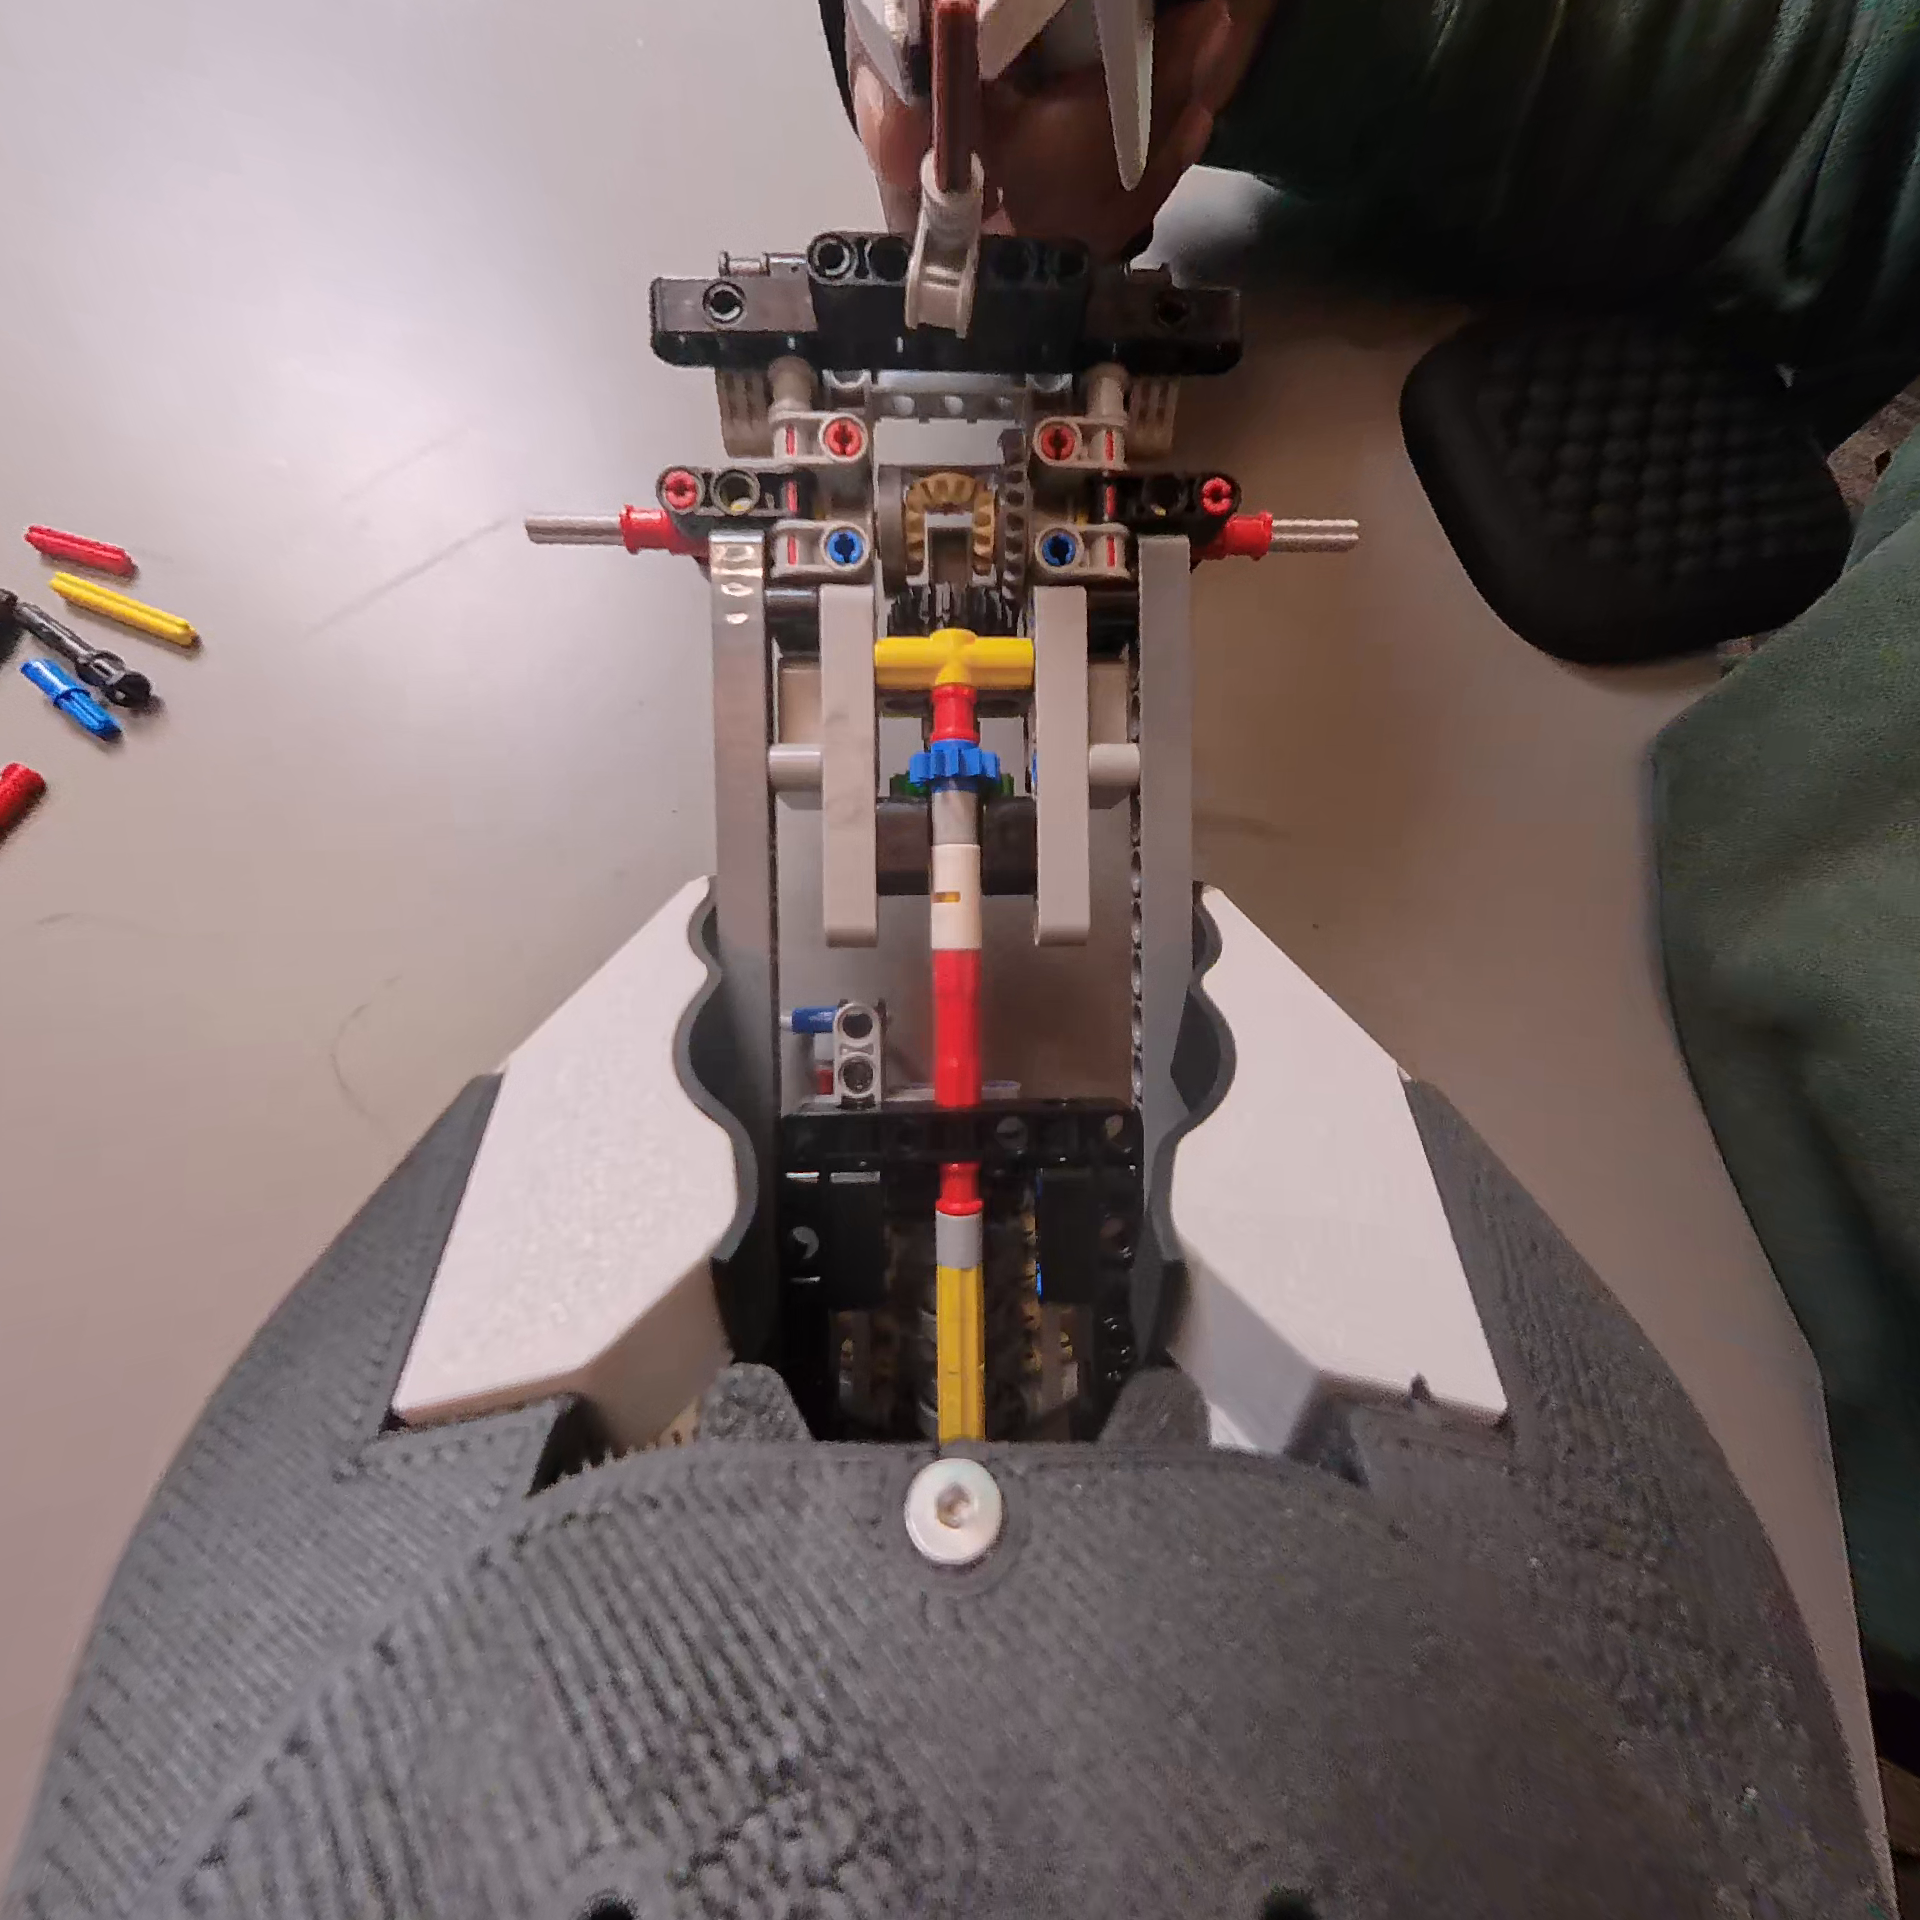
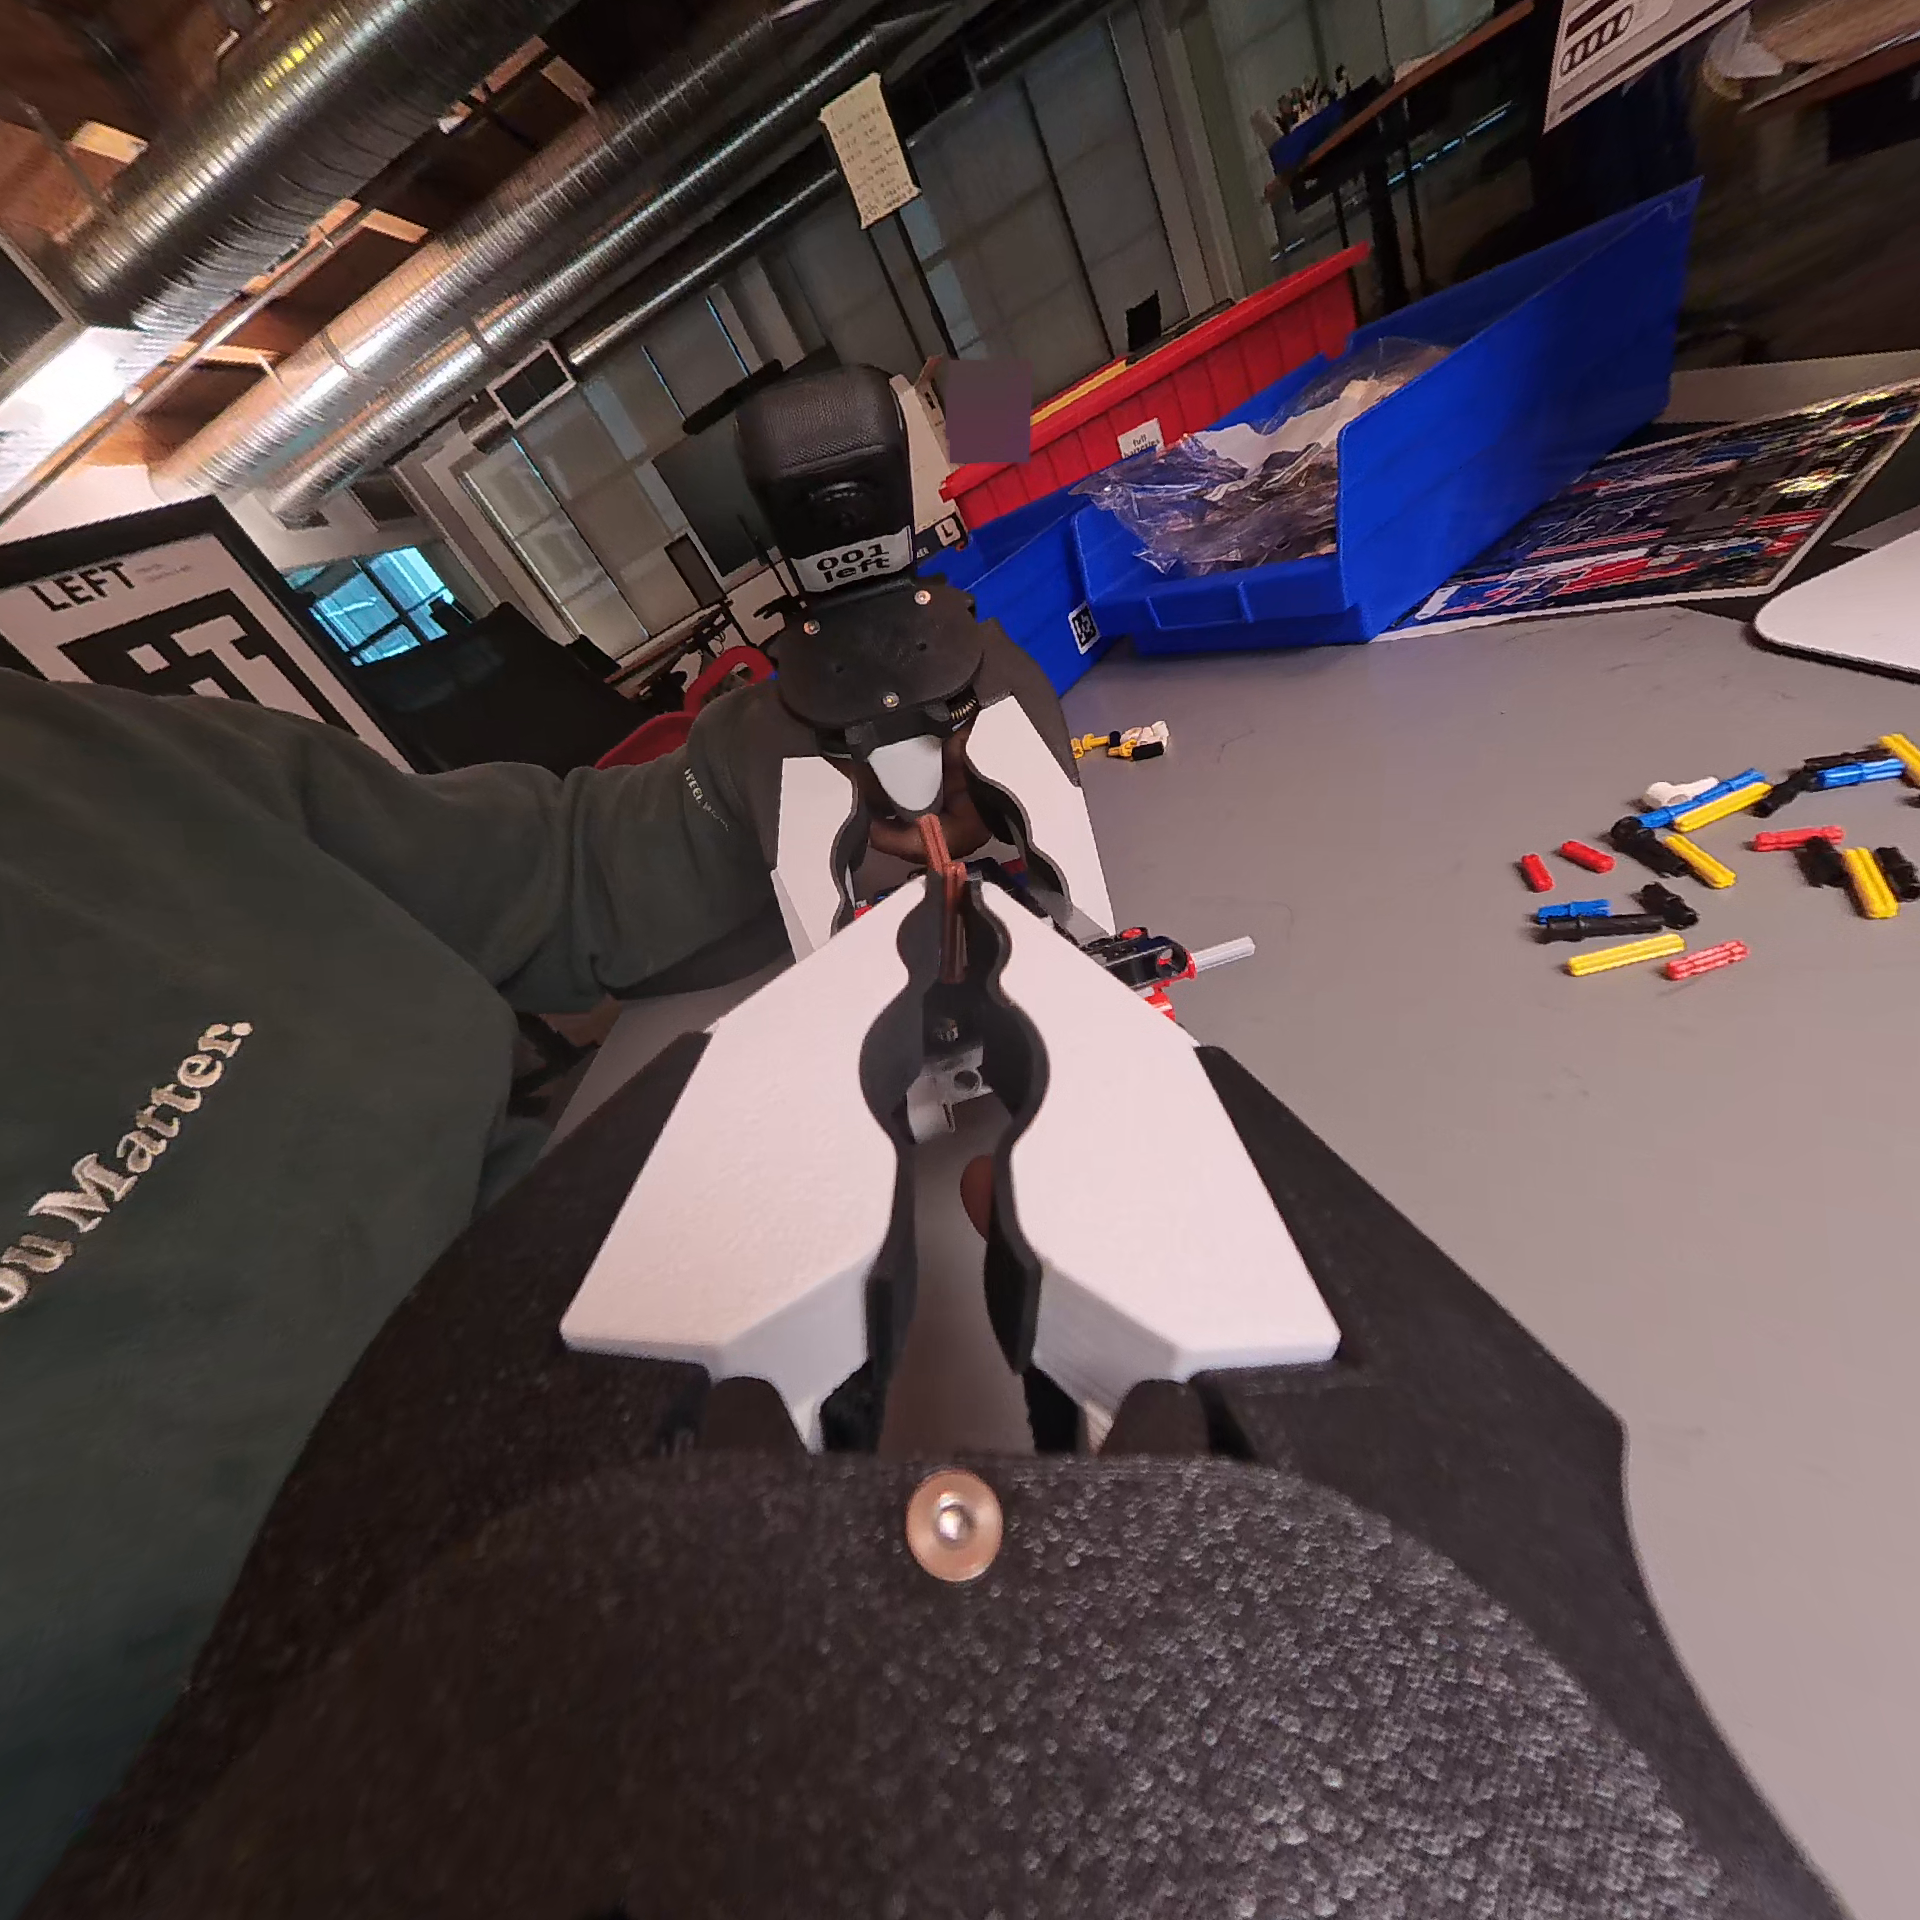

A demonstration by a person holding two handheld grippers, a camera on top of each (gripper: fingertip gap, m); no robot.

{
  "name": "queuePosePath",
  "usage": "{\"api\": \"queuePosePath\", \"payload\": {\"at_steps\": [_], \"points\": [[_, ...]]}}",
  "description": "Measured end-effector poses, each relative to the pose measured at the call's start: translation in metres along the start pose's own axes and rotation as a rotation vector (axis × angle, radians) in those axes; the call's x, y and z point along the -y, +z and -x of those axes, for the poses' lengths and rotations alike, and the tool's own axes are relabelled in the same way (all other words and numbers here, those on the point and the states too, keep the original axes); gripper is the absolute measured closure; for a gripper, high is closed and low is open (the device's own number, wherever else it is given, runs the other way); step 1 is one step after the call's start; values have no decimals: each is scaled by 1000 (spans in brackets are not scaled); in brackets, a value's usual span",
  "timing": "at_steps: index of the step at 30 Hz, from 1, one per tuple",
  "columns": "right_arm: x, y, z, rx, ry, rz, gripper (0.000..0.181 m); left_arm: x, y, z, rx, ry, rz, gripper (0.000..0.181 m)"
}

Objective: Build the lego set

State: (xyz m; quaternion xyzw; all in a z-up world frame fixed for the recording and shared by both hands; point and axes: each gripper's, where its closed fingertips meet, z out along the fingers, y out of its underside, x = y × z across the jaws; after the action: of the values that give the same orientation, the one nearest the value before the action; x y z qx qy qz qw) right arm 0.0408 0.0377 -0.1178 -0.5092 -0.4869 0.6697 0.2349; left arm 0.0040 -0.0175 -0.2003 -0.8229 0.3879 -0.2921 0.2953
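Note:
The lego chassis, a long grey and black Technic frame with a red, white and yellow centre shaft, lies between the fingers of my left gripper, which is shut on its sides. My right gripper comes in from the far end, shut on a brown axle. A light grey connector on the axle's tip touches the chassis's black end beam. In the right wrist view my right gripper pinches the axle and faces the left gripper.
Loose red, yellow, blue and black pins and axles lie on the grey table. Blue bins, a red bin and a printed sheet stand at the back. A green sleeve and a black mesh chair are close by. One gripper's finger ends stand about 11 cm off the other's.

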Motion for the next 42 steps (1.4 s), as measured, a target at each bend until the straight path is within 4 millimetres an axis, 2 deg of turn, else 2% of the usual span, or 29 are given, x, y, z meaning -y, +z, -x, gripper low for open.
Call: {"api": "queuePosePath", "payload": {"at_steps": [22,42], "points": [[-5,0,-3,-11,-21,16,181,0,0,-1,10,18,-4,96],[-4,2,2,-4,-54,15,181,1,3,-4,17,41,1,96]]}}
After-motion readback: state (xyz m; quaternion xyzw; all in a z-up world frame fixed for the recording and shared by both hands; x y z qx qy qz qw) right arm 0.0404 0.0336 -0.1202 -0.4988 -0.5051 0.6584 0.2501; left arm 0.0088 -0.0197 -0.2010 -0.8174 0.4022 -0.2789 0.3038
